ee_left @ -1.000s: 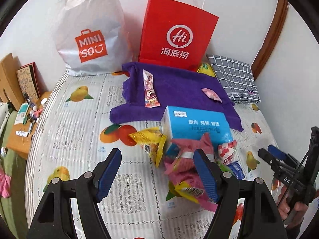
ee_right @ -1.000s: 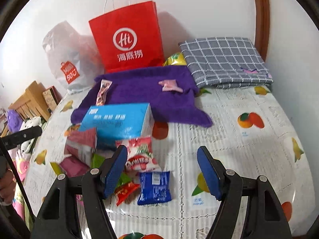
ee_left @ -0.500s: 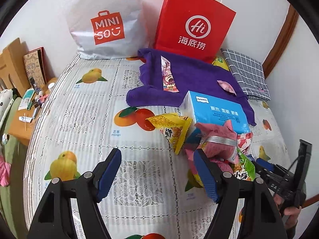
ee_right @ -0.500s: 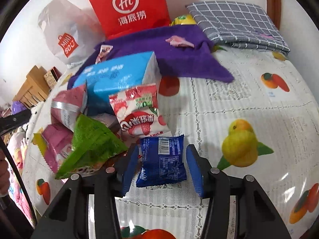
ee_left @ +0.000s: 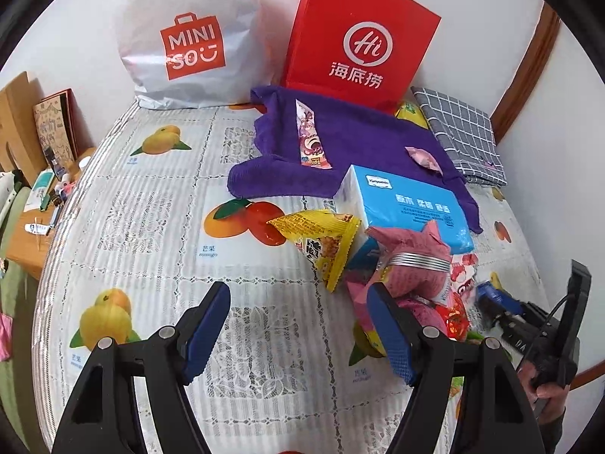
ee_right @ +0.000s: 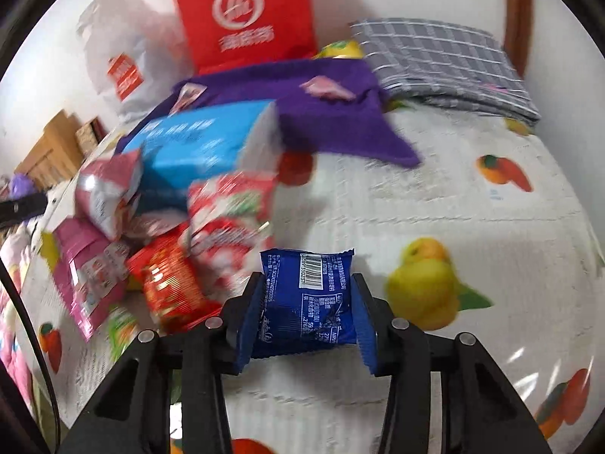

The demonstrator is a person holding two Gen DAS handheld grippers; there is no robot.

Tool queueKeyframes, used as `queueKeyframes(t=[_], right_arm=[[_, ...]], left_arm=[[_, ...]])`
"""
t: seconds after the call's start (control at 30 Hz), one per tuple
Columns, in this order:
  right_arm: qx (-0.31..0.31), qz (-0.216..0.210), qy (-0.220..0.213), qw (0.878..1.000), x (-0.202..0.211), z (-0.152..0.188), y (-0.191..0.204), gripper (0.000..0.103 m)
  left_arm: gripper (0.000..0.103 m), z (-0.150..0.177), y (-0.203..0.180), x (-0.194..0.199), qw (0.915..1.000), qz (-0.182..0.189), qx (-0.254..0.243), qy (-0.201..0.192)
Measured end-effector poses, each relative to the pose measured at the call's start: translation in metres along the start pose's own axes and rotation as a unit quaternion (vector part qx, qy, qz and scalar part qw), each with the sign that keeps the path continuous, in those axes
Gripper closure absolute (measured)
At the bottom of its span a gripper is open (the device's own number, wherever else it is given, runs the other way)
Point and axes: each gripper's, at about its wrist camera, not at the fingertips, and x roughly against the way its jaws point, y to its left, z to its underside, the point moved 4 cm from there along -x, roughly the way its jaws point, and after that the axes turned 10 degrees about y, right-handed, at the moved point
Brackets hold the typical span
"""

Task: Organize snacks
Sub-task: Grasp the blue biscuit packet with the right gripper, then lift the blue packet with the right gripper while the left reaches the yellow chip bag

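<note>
The right gripper [ee_right: 306, 314] closes its jaws on a dark blue snack packet [ee_right: 308, 295] lying at the near edge of the snack pile, in front of the blue tissue box [ee_right: 200, 143] on the fruit-print tablecloth [ee_right: 453, 196]. Both blue pads press against the packet's sides, so the first pick of the sort looks secured, though the packet is not yet lifted clear. A second ago those jaws stood wide and high above the pile; half a second ago they straddled the packet without touching it. The left gripper [ee_left: 298, 325] hangs wide and empty over bare cloth, left of the tissue box, its spread unchanged from the earlier views, and it sits lower and closer to the yellow triangular packet [ee_left: 321, 242].
</note>
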Motion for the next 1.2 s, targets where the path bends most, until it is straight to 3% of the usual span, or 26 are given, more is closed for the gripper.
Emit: queueKeyframes(t=[0.27, 0.53, 0.77, 0.87, 1.2], right_arm=[[-0.020, 0.027, -0.029, 0.999, -0.013, 0.001, -0.021, 0.057], [-0.021, 0.020, -0.029, 0.999, -0.016, -0.002, -0.023, 0.055], [-0.005, 0.046, -0.023, 0.999, -0.018, -0.001, -0.016, 0.053], [-0.009, 0.038, -0.024, 0.999, -0.018, -0.001, -0.019, 0.052], [-0.007, 0.042, -0.024, 0.999, -0.019, 0.000, -0.017, 0.052]], left_arm=[[0.030, -0.007, 0.002, -0.029, 0.9997, -0.007, -0.001, 0.022], [0.030, -0.020, 0.000, -0.047, 0.9994, -0.007, -0.021, 0.026], [0.030, -0.030, -0.004, -0.058, 0.9985, 0.011, -0.045, 0.029], [0.030, -0.033, -0.005, -0.066, 0.9981, 0.024, -0.043, 0.038], [0.030, -0.036, 0.021, -0.066, 0.9994, 0.011, -0.015, 0.031]])
